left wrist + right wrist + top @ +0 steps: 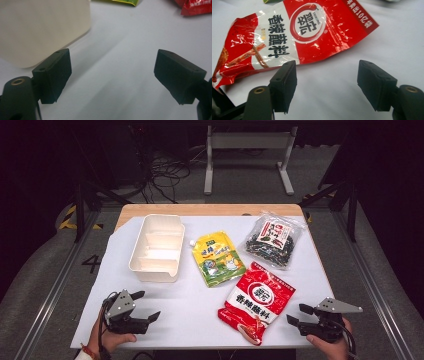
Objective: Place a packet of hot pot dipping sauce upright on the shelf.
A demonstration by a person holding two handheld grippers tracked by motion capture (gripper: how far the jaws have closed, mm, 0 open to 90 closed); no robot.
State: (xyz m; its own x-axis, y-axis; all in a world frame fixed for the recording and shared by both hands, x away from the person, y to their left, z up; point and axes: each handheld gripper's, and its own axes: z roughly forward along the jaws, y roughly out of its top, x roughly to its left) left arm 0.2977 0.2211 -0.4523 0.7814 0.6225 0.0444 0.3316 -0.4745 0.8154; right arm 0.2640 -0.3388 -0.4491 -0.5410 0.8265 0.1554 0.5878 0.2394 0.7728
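Right gripper view: red packet (297,32) lies flat on the desk (332,95), just beyond the right gripper (327,85), jaws wide and empty. Left gripper (112,75) gapes empty too, beside the white tray (37,27).

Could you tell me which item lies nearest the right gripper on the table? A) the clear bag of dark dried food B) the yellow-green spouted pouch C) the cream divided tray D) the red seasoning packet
D: the red seasoning packet lies just beside the open right gripper, and in the right gripper view it sits directly ahead of the fingers.
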